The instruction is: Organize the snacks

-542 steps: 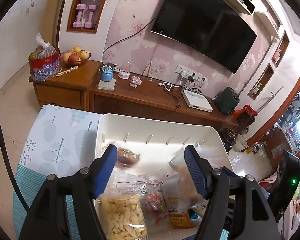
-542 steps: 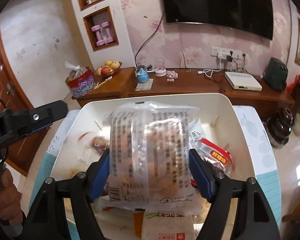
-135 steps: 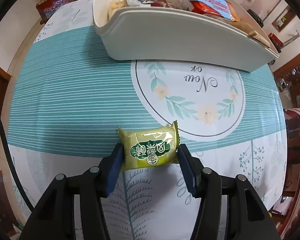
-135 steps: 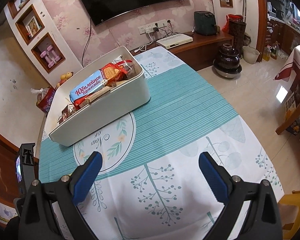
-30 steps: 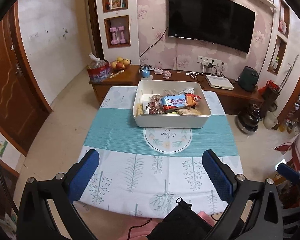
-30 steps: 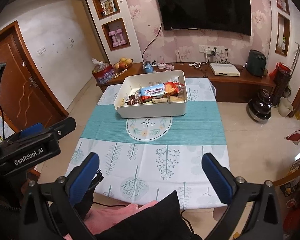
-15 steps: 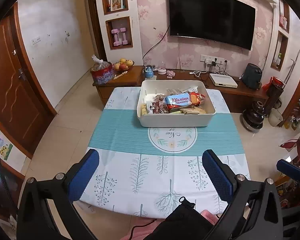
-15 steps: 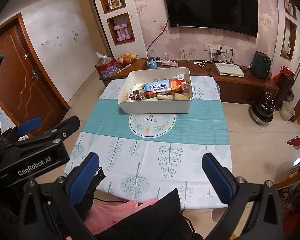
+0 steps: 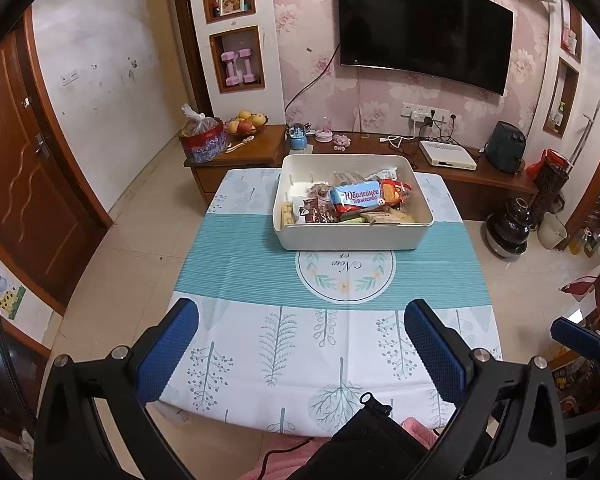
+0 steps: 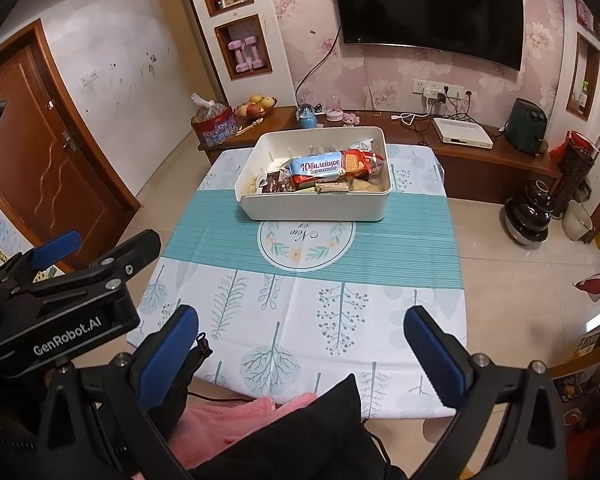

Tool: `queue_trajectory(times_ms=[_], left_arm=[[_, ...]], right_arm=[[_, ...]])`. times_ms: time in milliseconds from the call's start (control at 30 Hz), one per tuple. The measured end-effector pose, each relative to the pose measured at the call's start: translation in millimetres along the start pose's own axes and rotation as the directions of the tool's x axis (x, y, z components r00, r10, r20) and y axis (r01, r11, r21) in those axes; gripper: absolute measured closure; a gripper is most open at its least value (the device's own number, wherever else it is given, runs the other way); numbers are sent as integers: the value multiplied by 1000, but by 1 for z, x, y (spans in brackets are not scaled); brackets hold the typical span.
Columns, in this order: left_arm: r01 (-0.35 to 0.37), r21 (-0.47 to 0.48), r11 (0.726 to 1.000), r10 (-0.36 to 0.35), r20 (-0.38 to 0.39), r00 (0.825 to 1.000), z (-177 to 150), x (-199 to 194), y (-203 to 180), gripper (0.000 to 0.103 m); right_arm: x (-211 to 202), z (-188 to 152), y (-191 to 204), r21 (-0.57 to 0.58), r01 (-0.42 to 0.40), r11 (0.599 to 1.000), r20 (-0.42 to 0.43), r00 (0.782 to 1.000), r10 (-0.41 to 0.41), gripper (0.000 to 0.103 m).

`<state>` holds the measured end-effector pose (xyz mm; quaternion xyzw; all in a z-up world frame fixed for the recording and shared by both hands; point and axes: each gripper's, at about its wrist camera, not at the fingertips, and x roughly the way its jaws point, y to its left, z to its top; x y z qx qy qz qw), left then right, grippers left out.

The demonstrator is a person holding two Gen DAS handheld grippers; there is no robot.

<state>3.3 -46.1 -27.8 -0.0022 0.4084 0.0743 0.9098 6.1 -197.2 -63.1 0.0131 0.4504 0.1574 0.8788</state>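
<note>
The white bin (image 9: 352,236) sits on the far half of the table (image 9: 260,344), its near wall just behind the round medallion (image 9: 345,271) printed on the cloth, whose script, seen upside down from here, reads "Now or". The bin is full of snacks: on top lies a blue biscuit pack (image 9: 356,197) with white Cyrillic lettering, "Юбилейное" over a smaller word that looks like "Торжество", its red end toward the bin's right wall; brown and pale wrappers beside it are too small to read. Nothing else lies on the cloth in front of the bin. The left gripper (image 9: 300,344) hangs over the table's near edge, well short of the bin, its blue pads spread wide with nothing between them. The right gripper (image 10: 300,344) is likewise spread wide and empty, on the near side of the table from the bin. In the right wrist view the body of the left tool bears the white label "GenRobot.AI" (image 10: 67,339). Pink and black clothing (image 10: 284,432) shows at the table's near edge.
</note>
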Motion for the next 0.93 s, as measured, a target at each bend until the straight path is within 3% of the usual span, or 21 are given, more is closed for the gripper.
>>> queue_trajectory(times_ms=[933], left_arm=[[2, 5, 1000, -2, -2, 1000, 0, 4, -2, 1]], right_arm=[[7, -6, 1, 1, -7, 1000, -16, 1000, 7, 0]])
